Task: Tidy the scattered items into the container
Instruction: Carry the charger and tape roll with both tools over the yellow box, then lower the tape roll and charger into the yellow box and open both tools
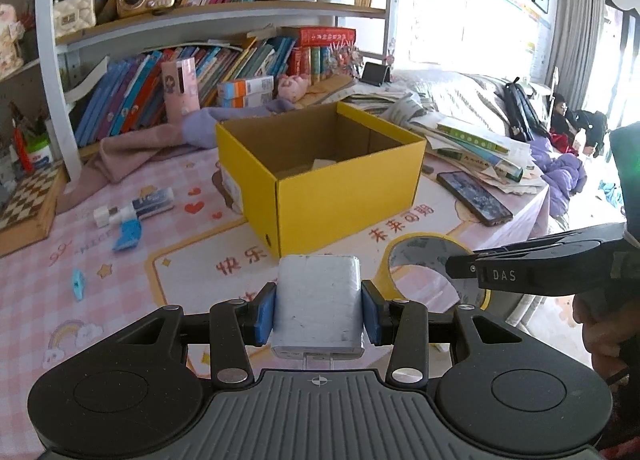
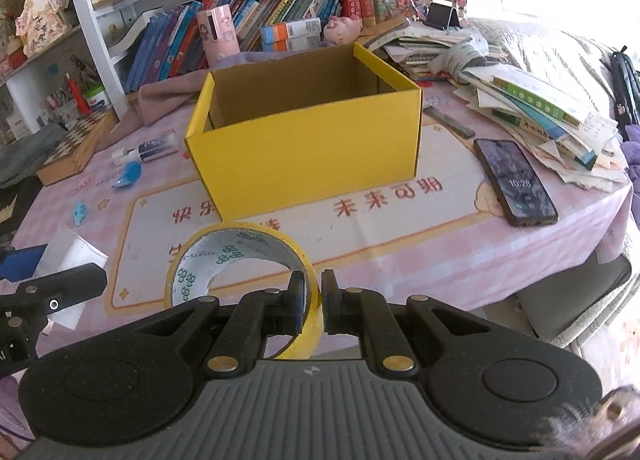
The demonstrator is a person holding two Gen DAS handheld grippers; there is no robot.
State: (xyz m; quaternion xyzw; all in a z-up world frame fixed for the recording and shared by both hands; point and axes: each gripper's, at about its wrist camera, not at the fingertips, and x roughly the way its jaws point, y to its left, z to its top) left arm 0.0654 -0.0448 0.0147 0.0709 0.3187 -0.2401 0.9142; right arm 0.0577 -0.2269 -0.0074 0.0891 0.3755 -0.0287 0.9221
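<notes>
My left gripper (image 1: pixel 319 310) is shut on a white charger block (image 1: pixel 318 300), its blue pads pressed on both sides, held above the tablecloth in front of the yellow cardboard box (image 1: pixel 344 195). The box is open-topped, with something pale lying at its bottom. My right gripper (image 2: pixel 312 300) is shut on the wall of a yellow tape roll (image 2: pixel 240 260), also held short of the box (image 2: pixel 308 155). In the left wrist view the tape roll (image 1: pixel 424 260) and the right gripper's fingers (image 1: pixel 520 270) show at the right. A glue stick (image 1: pixel 136 207), a blue tape dispenser (image 1: pixel 127 235) and a small blue clip (image 1: pixel 78 283) lie left of the box.
A black phone (image 2: pixel 516 183) lies right of the box, beside a messy stack of books and papers (image 2: pixel 540 115). A dark bar (image 2: pixel 448 121) lies near it. A chessboard (image 2: pixel 76 147) sits at the left edge. Bookshelves and a pink cloth (image 1: pixel 132 147) stand behind the box.
</notes>
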